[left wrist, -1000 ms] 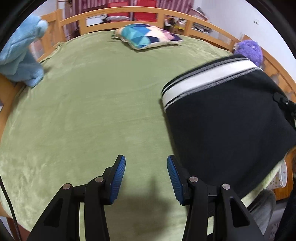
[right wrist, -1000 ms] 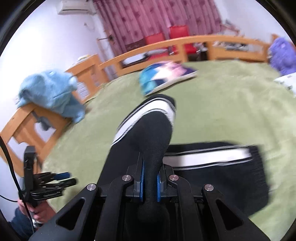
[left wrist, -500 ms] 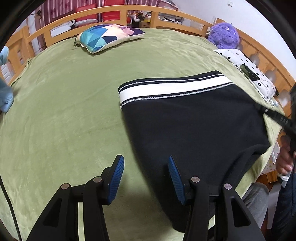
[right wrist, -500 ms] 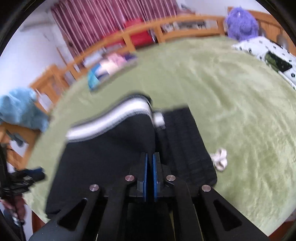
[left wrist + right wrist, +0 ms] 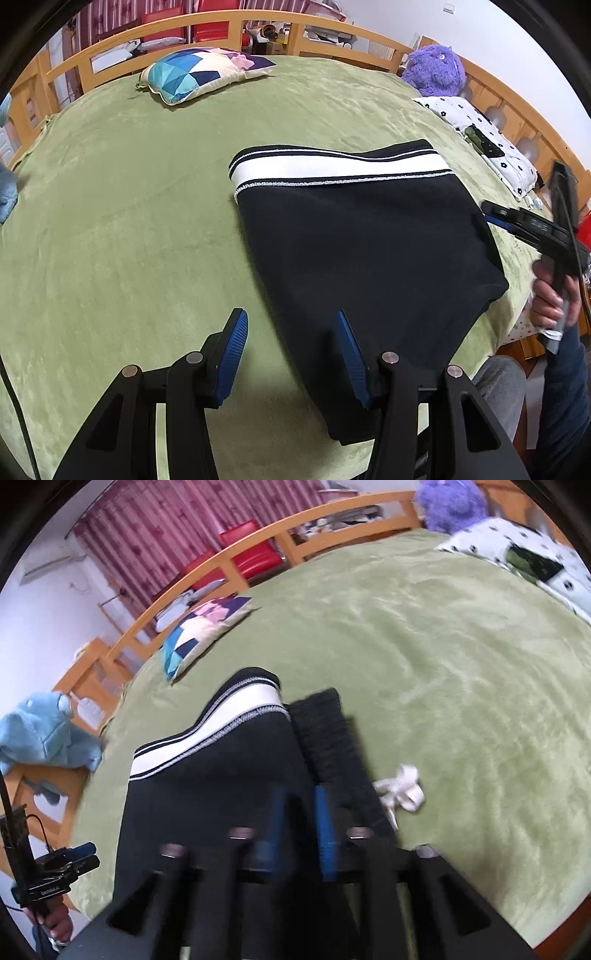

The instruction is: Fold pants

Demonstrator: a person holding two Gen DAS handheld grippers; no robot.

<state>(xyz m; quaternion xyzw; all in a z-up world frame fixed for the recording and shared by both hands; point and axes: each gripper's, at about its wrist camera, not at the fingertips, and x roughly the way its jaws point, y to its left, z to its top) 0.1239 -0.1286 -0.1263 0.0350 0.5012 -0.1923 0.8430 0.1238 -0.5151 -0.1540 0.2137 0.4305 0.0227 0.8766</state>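
Fingers of the right gripper [image 5: 298,825] are opening, black cloth between them but unpinched. Left gripper [image 5: 291,354] spread, empty, astride the near-left edge of the pants [image 5: 365,254]. Pants folded on the green blanket [image 5: 122,229], long axis running away toward the striped waistband [image 5: 340,170].

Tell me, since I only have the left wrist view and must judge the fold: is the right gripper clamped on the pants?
Observer: No. In the right wrist view the right gripper has its jaws apart and opening over the black pants.
Operator: Anything lying beside the pants on that side?
Observer: Yes, a white drawstring lies on the green blanket, next to a ribbed black layer.
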